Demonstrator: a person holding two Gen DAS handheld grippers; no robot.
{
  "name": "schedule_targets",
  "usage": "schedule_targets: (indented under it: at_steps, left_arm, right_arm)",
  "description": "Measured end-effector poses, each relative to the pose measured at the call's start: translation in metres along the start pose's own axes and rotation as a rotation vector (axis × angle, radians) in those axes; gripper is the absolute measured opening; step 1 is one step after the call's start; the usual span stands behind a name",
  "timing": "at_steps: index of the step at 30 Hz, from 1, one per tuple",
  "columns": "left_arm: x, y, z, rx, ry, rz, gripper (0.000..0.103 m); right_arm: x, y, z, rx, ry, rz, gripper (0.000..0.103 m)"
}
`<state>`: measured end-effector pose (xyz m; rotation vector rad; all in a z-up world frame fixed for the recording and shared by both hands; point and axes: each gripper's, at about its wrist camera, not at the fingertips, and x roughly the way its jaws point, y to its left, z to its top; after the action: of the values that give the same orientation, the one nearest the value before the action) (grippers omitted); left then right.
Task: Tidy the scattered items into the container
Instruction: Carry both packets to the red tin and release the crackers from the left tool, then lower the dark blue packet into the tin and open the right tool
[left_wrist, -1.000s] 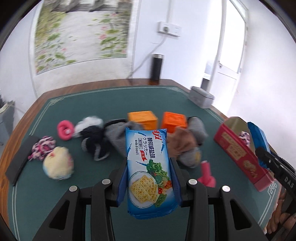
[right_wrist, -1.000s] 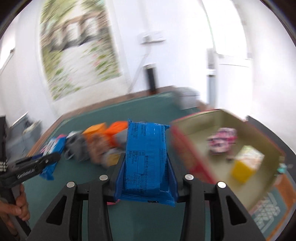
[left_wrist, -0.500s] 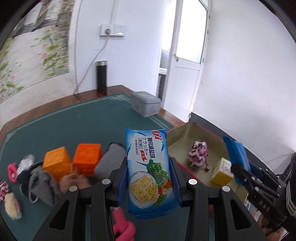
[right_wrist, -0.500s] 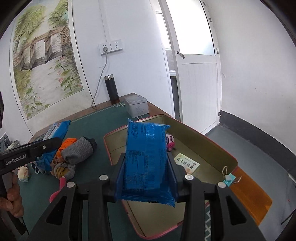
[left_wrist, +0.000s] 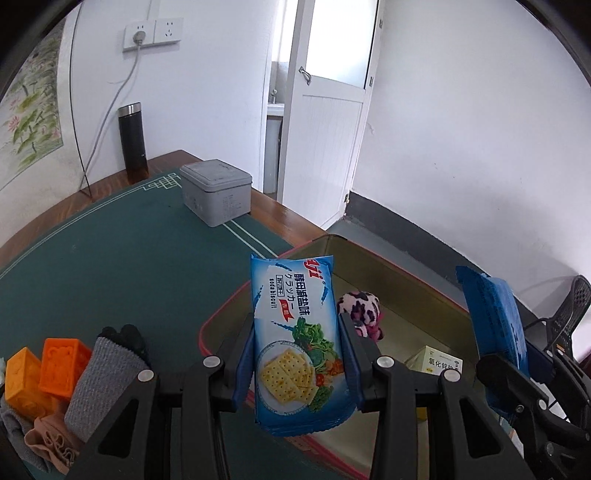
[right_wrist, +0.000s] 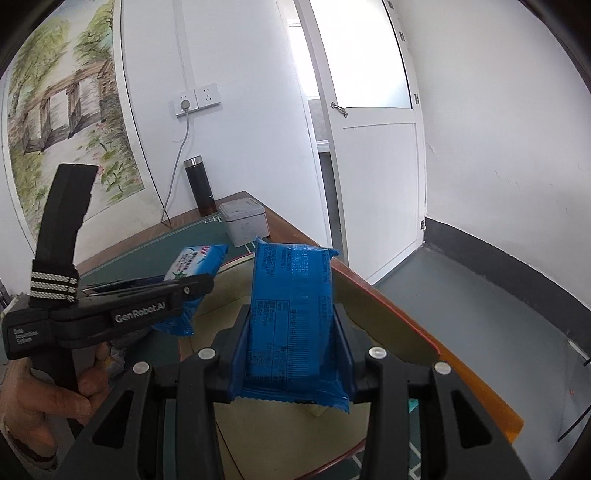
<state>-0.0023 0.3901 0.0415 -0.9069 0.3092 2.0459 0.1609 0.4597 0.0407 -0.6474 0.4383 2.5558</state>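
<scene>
White-walled room, door ajar at far right; green-topped bench (left_wrist: 110, 266) with wood edge. Red-rimmed container (left_wrist: 406, 284) at near right end of bench, overhanging toward open floor.

Left hand-held gripper (left_wrist: 297, 363) clamped on soda biscuit pack (left_wrist: 295, 332), poised above near-left rim of container. Right hand-held gripper (right_wrist: 291, 334) clamped on blue wrapped pack (right_wrist: 291, 314), above container interior. Both packs upright, gripped low, tops unsupported.

Already inside: spotted plush toy (left_wrist: 360, 312), small yellow box (left_wrist: 437, 363). Still out on bench, near left: orange blocks (left_wrist: 48, 365), grey sock (left_wrist: 103, 384).

Risks, as judged:
- Release too near rim: biscuit pack likely to tip onto bench rather than inside.
- Two grippers close together over one opening: collision or knocked pack possible.
- Hard clamp on biscuits: crushing likely.
- Push on rim: container possibly sliding toward bench edge.
</scene>
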Motion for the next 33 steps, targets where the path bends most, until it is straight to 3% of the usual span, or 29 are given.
schedule_targets:
  at_steps: [4,7,8,15,23,30,33]
  left_arm:
    - [0.007,0.001,0.000,-0.006,0.029,-0.024,0.049]
    - [0.001,0.005,-0.001,-0.010,0.015,-0.027,0.075]
    - [-0.001,0.007,-0.001,-0.016,0.010,-0.029,0.080]
    - [-0.020,0.026,-0.003,-0.063,-0.019,-0.020,0.080]
    - [-0.036,0.044,-0.011,-0.069,-0.059,0.062,0.080]
    - [-0.045,0.054,-0.013,-0.067,-0.088,0.108,0.080]
    - [-0.047,0.057,-0.014,-0.071,-0.091,0.112,0.080]
  right_arm:
    - [0.003,0.001,0.004,0.000,0.002,-0.006,0.044]
    - [0.007,0.002,0.005,0.009,0.010,-0.005,0.044]
    - [0.007,0.001,0.005,0.015,0.011,-0.003,0.044]
    - [0.009,0.002,0.006,0.021,0.017,-0.012,0.044]
    - [0.021,0.016,0.011,-0.010,0.064,-0.012,0.045]
    - [0.023,0.022,0.011,-0.016,0.074,-0.045,0.062]
    - [0.018,0.027,0.011,-0.019,0.057,-0.036,0.063]
